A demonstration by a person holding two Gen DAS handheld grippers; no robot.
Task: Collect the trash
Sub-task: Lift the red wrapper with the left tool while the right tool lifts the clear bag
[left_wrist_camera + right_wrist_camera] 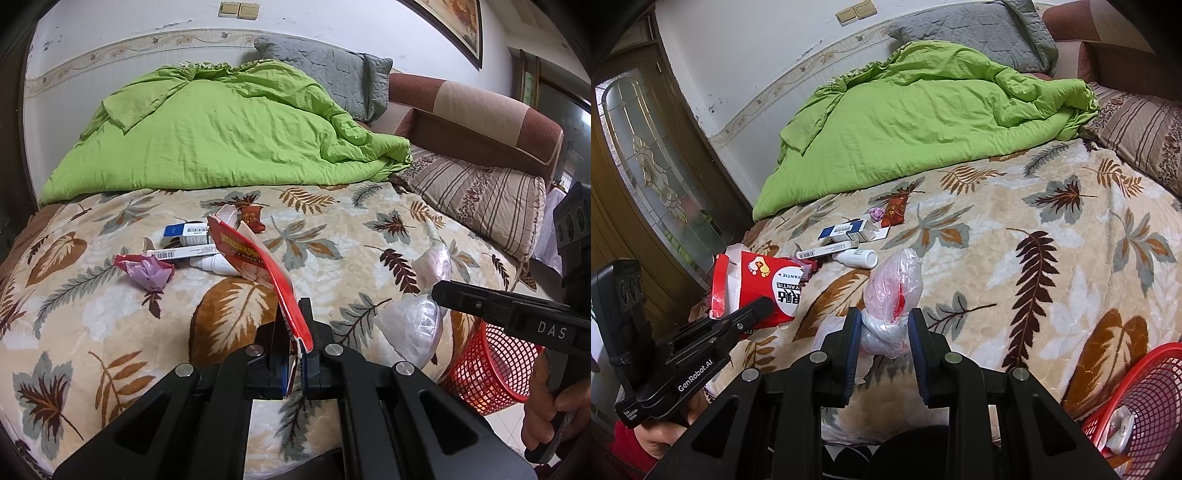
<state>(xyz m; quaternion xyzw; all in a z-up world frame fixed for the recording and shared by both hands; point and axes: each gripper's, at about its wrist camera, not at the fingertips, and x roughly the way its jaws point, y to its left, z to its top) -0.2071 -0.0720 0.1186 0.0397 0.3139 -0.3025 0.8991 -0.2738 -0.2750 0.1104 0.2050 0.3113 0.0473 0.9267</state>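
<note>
– Nearest the lens, what does the left gripper [295, 354] hold?
– Its jaws are clamped on a torn red-and-white cardboard box [258, 266], lifted above the leaf-patterned blanket [110, 332].
– And the right gripper [884, 347]?
– Closed around a knotted clear plastic bag [894, 284]. A red mesh plastic basket [1145, 398] sits at the bed's edge; other litter lies mid-blanket.

boxes [849, 230] and a bottle [858, 257] lie on the blanket [1052, 258], quilt [923, 110] behind, basket [1145, 398] at right.
</note>
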